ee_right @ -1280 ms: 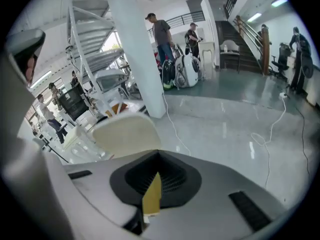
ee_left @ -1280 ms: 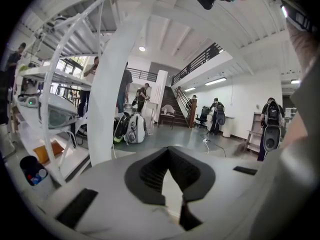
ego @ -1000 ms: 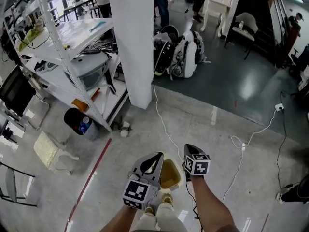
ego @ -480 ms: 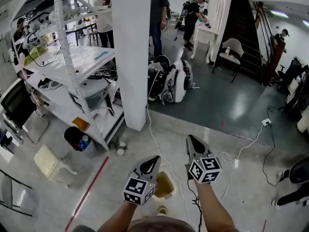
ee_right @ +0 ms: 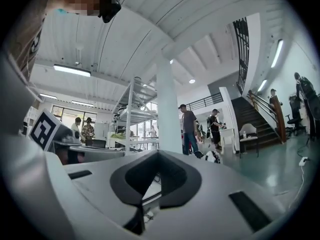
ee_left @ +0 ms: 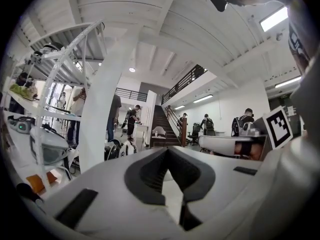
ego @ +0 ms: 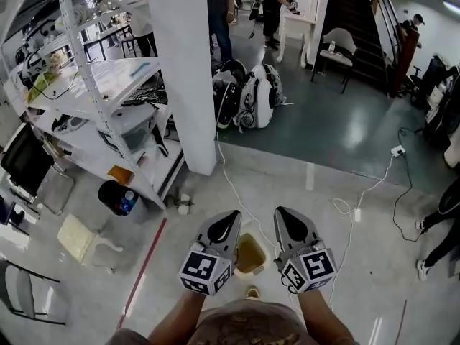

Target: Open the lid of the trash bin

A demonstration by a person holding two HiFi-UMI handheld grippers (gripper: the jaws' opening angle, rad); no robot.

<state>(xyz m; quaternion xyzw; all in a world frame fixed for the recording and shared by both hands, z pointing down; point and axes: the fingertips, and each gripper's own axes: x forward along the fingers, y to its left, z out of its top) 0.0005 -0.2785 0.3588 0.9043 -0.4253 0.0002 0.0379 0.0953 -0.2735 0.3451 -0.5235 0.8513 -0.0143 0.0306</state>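
Note:
A black round trash bin stands on the floor at the foot of the white shelving, far left of both grippers. Its top shows a blue item inside, and I see no lid on it. A small tan open container sits on the floor between the grippers. My left gripper and right gripper are held side by side, low in the head view, pointing forward. In the left gripper view, my left gripper has its jaws together and holds nothing. In the right gripper view, so does my right gripper.
A wide white pillar rises ahead, with white metal shelving to its left. A white cable runs across the floor from the pillar. Bags lie behind it. A pale stool and a red floor line are at the left. People stand at the back.
The head view has tipped up to show more of the room. The right gripper has come nearer and now sits level with the left one. Both stay shut.

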